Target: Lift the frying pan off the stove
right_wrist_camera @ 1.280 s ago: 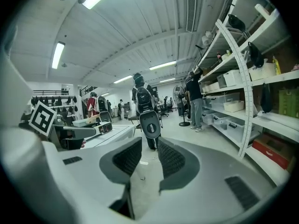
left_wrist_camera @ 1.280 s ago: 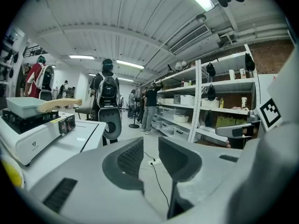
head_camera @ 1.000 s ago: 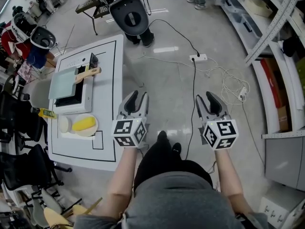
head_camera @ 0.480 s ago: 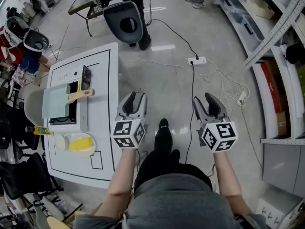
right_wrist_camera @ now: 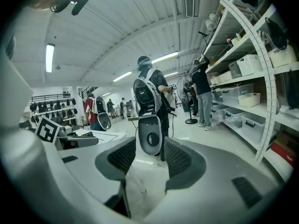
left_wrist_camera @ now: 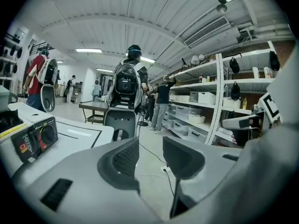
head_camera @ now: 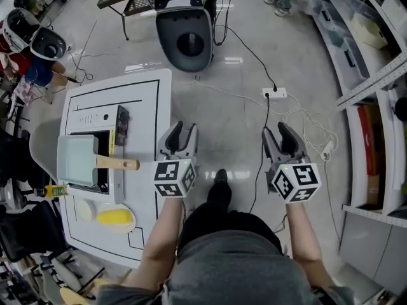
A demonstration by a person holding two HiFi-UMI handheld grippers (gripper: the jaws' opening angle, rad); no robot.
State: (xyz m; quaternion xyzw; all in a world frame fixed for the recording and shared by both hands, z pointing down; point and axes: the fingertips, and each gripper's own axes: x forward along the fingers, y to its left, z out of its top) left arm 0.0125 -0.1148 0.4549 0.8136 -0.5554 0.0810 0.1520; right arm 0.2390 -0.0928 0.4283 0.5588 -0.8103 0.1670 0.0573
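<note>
A square pale-green frying pan [head_camera: 77, 159] with a wooden handle [head_camera: 118, 164] sits on a white tabletop stove [head_camera: 107, 182] at the left of the white table [head_camera: 146, 107]. The handle points right, toward me. My left gripper [head_camera: 184, 129] hovers over the floor just off the table's right edge, open and holding nothing [left_wrist_camera: 150, 153]. Its own view catches the stove's black control knob [left_wrist_camera: 36, 136]. My right gripper [head_camera: 275, 131] is farther right over the floor, also open with nothing between its fingers [right_wrist_camera: 149, 155].
A plate with a yellow item [head_camera: 115, 218] and a small bottle [head_camera: 55, 190] lie near the stove. A grey wheeled machine [head_camera: 184, 33] stands beyond the table. Cables and a power strip [head_camera: 275, 93] lie on the floor. Shelving [head_camera: 375, 75] lines the right.
The table and stove have slid down and closer in the head view, and the pan's handle now points right. Both grippers stay in front of the body, still holding nothing.
</note>
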